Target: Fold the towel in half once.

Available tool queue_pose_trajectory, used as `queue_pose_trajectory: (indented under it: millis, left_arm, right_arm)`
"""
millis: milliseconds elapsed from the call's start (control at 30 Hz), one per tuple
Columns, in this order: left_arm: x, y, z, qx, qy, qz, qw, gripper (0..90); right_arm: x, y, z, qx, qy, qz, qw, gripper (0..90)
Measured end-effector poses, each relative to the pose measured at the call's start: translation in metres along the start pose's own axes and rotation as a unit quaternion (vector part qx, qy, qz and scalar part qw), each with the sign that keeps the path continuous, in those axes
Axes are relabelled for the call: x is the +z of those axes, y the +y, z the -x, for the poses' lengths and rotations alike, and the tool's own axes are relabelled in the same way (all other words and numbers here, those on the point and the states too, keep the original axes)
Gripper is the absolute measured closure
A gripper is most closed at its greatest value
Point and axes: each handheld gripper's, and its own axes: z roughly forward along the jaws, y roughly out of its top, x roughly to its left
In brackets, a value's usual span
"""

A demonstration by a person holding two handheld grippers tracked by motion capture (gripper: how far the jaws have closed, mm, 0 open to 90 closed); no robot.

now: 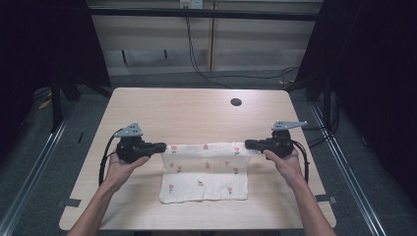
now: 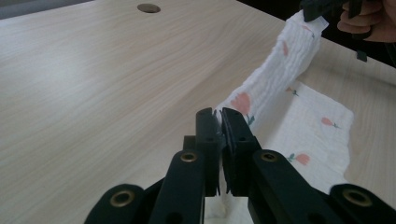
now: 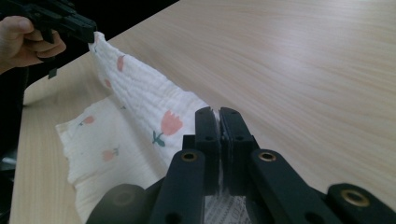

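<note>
Here the table point(image 1: 147, 105) shows a round hole point(image 1: 236, 102) upper centre; the 2 grippers, left gripper point(image 1: 160, 146) and right gripper point(image 1: 250, 144), each pinch a corner of the flowered cloth point(image 1: 204, 172)

The cloth point(image 1: 204, 172) lies on the table point(image 1: 196, 113) between the left gripper point(image 1: 160, 146) and right gripper point(image 1: 250, 144), a hole point(image 1: 236, 102) behind

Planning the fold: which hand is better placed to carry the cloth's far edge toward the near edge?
Neither alone. The left gripper and right gripper each pinch a far corner of the cloth, lifted level between them, so both should probably move together.
</note>
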Motion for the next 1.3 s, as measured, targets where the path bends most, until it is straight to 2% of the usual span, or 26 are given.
queue_pose_trajectory:
  millis: [233, 333, 467, 567, 700, 800, 867, 900, 933, 967, 1033, 1133, 1300]
  left_arm:
    - [-0.010, -0.009, 0.010, 0.004, -0.004, -0.013, 0.9999, 86.2]
    - [-0.012, -0.014, 0.016, 0.012, -0.008, -0.023, 0.9996, 86.2]
    - [-0.014, -0.027, 0.024, 0.014, -0.021, -0.026, 0.9993, 86.0]
    - [-0.013, -0.031, 0.028, 0.011, -0.024, -0.036, 0.9990, 86.0]
    - [-0.018, -0.032, 0.040, 0.022, -0.029, -0.041, 0.9985, 86.1]
    - [-0.020, -0.038, 0.041, 0.020, -0.031, -0.048, 0.9982, 85.9]
    - [-0.018, -0.045, 0.043, 0.012, -0.036, -0.053, 0.9979, 85.9]
    - [-0.014, -0.053, 0.046, 0.016, -0.036, -0.067, 0.9970, 85.8]
    - [-0.014, -0.053, 0.046, 0.016, -0.036, -0.067, 0.9970, 85.8]
    - [-0.010, -0.057, 0.048, 0.016, -0.041, -0.081, 0.9958, 85.8]
    - [-0.009, -0.061, 0.050, 0.011, -0.045, -0.086, 0.9952, 85.7]
    - [-0.009, -0.063, 0.052, 0.016, -0.042, -0.094, 0.9945, 85.5]
    - [-0.009, -0.069, 0.055, 0.015, -0.049, -0.106, 0.9931, 84.6]
  right_arm:
    - [-0.007, -0.006, -0.016, -0.015, 0.002, -0.002, 0.9999, 87.2]
    - [-0.011, -0.006, -0.024, -0.024, 0.005, -0.005, 0.9997, 87.2]
    - [-0.013, -0.013, -0.035, -0.033, 0.007, -0.025, 0.9991, 87.0]
    - [-0.014, -0.016, -0.037, -0.033, 0.007, -0.031, 0.9989, 87.0]
    - [-0.018, -0.020, -0.046, -0.046, 0.005, -0.043, 0.9980, 86.7]
    - [-0.019, -0.022, -0.049, -0.048, 0.008, -0.043, 0.9979, 86.6]
    - [-0.014, -0.030, -0.054, -0.051, 0.011, -0.061, 0.9968, 86.2]
    - [-0.012, -0.033, -0.056, -0.054, 0.010, -0.068, 0.9962, 85.8]
    - [-0.012, -0.033, -0.056, -0.054, 0.010, -0.068, 0.9962, 85.8]
    - [-0.009, -0.039, -0.058, -0.056, 0.008, -0.079, 0.9952, 84.7]
    - [-0.008, -0.043, -0.059, -0.056, 0.008, -0.084, 0.9949, 84.2]
    - [-0.007, -0.047, -0.062, -0.055, 0.006, -0.091, 0.9943, 83.9]
    - [-0.009, -0.058, -0.068, -0.061, 0.006, -0.106, 0.9924, 82.6]
